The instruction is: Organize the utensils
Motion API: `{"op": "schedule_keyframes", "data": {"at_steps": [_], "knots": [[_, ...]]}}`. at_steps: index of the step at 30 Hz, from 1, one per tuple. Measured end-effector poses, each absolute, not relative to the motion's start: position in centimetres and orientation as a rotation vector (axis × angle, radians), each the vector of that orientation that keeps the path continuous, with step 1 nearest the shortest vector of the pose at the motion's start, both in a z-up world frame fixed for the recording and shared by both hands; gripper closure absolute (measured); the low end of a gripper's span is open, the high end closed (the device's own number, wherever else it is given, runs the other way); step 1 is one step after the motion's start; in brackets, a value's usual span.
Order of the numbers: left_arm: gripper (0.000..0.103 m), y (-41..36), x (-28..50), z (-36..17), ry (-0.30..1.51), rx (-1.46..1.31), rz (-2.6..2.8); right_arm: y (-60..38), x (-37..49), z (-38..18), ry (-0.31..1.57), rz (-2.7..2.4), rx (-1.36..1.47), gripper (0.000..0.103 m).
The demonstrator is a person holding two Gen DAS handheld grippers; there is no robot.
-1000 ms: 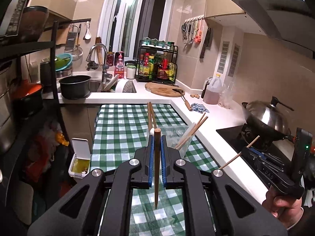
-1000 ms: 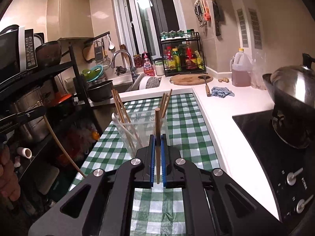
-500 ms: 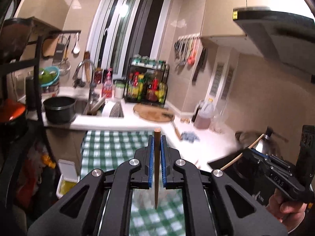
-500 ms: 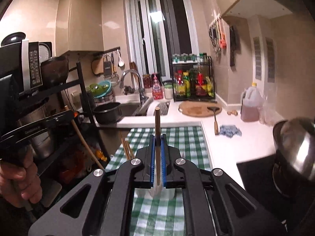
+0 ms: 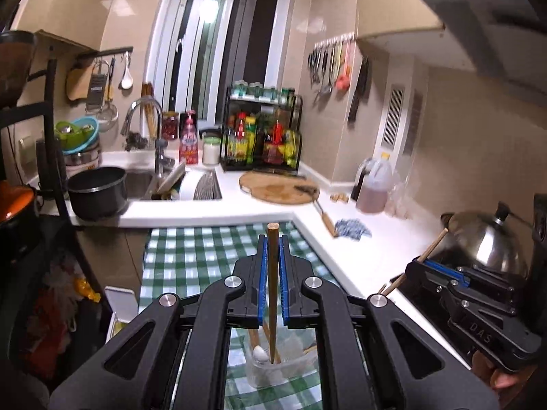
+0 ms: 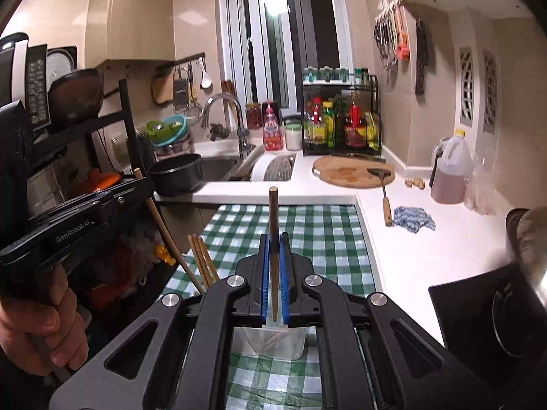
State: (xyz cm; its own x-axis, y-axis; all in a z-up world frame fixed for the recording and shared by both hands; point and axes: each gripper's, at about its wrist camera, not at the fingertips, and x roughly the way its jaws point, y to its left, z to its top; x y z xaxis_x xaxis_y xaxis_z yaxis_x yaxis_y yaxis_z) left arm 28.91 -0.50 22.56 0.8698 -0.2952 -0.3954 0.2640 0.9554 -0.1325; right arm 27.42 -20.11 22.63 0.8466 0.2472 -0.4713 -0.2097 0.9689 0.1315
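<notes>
Status: task partly done. Left gripper (image 5: 272, 273) has its jaws closed tight on one wooden chopstick (image 5: 272, 294), held roughly upright, its lower tip hanging over the mouth of the clear plastic container (image 5: 273, 370) that stands on the green checked cloth (image 5: 191, 253) covering the counter. Right gripper (image 6: 273, 273) likewise has its jaws clamped on a second chopstick (image 6: 273, 239), upright, with the same container (image 6: 270, 340) just below and ahead of it. Already in the container: several chopsticks leaning against its wall, their tops showing at left in the right wrist view (image 6: 202, 263), and what looks like a white spoon (image 5: 258, 353). Neither held chopstick is released yet; whether either tip touches the container cannot be told. Remaining, by judgement: lower and let go of both sticks. A wooden-handled spatula (image 6: 385, 194) lies on the white counter by the cutting board (image 6: 352, 171); whether it belongs to the job is unclear.
</notes>
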Motion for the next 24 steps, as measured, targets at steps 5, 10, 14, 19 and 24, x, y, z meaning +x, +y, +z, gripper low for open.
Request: {"op": "schedule_keyframes", "data": {"at_steps": [5, 10, 14, 19, 24], "knots": [[0.087, -0.4, 28.2, 22.4, 0.429, -0.058, -0.289, -20.4, 27.5, 21.9, 0.531, 0.229, 0.07, 0.075], [0.087, -0.2, 25.4, 23.7, 0.39, -0.075, -0.276, -21.4, 25.5, 22.9, 0.504, 0.206, 0.074, 0.068], [0.063, 0.0, 22.0, 23.6, 0.368, -0.107, -0.246, -22.4, 22.4, 23.1, 0.484, 0.188, 0.094, 0.052], [0.039, 0.0, 17.5, 21.4, 0.343, -0.144, -0.19, -23.3, 17.9, 21.1, 0.464, 0.138, 0.089, 0.013], [0.013, -0.5, 13.6, 17.5, 0.353, -0.145, -0.123, -24.2, 15.7, 19.1, 0.464, 0.083, 0.071, 0.005]]}}
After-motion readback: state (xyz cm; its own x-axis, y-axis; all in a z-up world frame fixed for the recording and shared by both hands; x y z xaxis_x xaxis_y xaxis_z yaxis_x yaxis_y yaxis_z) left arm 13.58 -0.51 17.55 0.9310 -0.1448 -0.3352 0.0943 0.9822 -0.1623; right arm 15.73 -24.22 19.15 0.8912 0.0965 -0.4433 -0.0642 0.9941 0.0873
